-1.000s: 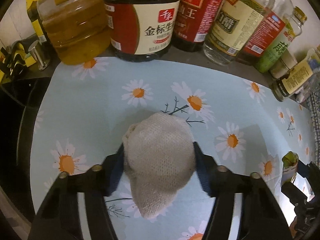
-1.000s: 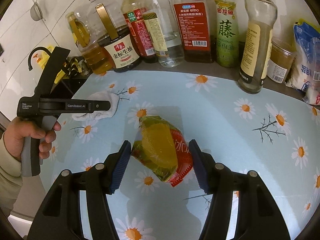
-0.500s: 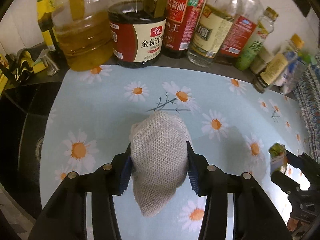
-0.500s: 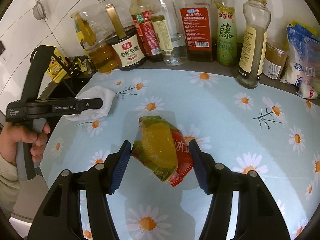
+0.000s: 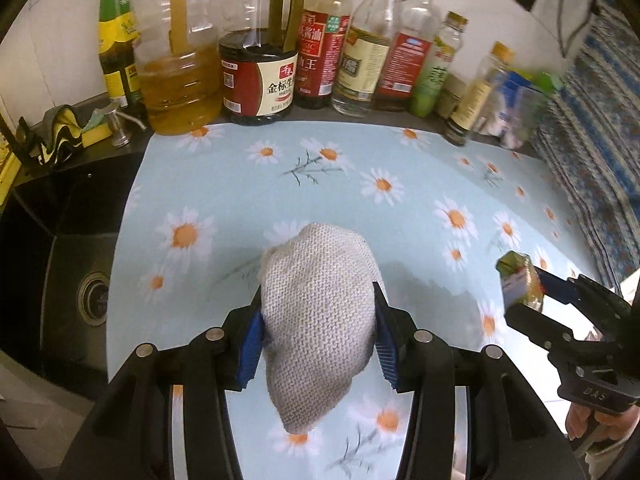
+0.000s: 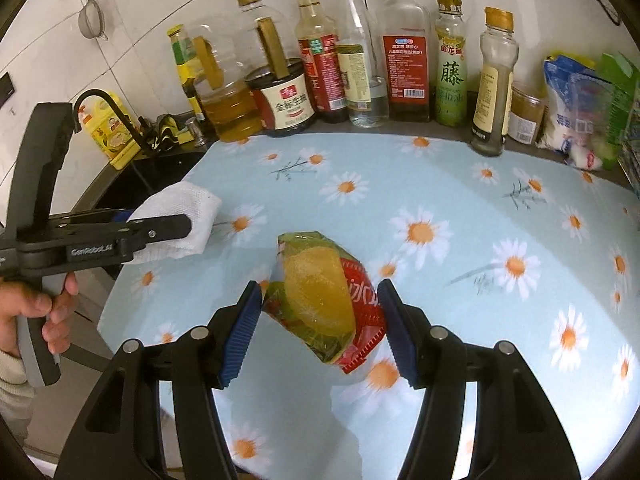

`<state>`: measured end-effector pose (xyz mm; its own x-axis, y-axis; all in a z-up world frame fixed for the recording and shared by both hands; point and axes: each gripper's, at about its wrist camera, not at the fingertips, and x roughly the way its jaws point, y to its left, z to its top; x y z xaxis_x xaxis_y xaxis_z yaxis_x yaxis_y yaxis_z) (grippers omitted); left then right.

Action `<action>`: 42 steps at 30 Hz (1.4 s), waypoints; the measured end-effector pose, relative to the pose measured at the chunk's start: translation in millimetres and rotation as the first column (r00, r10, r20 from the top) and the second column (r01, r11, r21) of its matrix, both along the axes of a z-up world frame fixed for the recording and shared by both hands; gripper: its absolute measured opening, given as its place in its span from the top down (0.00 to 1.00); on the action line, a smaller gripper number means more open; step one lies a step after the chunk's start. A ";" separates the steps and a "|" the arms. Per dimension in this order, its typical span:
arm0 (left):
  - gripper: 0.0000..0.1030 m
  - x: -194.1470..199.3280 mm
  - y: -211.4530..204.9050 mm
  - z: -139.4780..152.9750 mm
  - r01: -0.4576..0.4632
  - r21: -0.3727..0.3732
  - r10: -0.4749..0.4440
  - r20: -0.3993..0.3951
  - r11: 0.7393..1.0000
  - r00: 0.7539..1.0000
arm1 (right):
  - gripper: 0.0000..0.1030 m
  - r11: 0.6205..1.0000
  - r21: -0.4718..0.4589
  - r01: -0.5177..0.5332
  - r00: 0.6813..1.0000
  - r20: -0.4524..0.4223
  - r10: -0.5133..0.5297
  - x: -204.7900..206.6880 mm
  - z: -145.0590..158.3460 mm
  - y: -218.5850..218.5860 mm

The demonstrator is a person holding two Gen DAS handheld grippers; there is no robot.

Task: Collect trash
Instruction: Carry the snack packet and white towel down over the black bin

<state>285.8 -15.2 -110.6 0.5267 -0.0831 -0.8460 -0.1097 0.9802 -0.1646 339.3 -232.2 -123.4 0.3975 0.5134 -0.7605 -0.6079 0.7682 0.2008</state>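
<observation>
Waffled paper wad (image 5: 316, 312) — glossy crinkled wrapper (image 6: 324, 300)

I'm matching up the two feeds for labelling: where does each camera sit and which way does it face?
Left wrist: on the left hand-held gripper, looking down at its paper wad; fingers show.
Right wrist: on the right hand-held gripper, looking down at its snack wrapper; fingers, a hand show.
Shared: daisy mat, bottles.

Both wrist views: close, angled down | shared: daisy mat (image 5: 400, 160), bottles (image 6: 404, 60)
</observation>
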 end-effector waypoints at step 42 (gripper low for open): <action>0.56 -213.0 38.1 -86.3 0.091 -0.156 -0.111 -0.128 0.984 0.986 | 0.42 0.997 -0.012 0.074 0.975 -0.207 -0.075 -219.1 -82.7 58.5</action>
<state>72.8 22.9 -197.0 0.3907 -0.2605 -0.8829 -0.0428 0.9529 -0.3001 120.3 -173.6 -206.1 0.2680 0.4850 -0.8324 -0.4947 0.8107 0.3131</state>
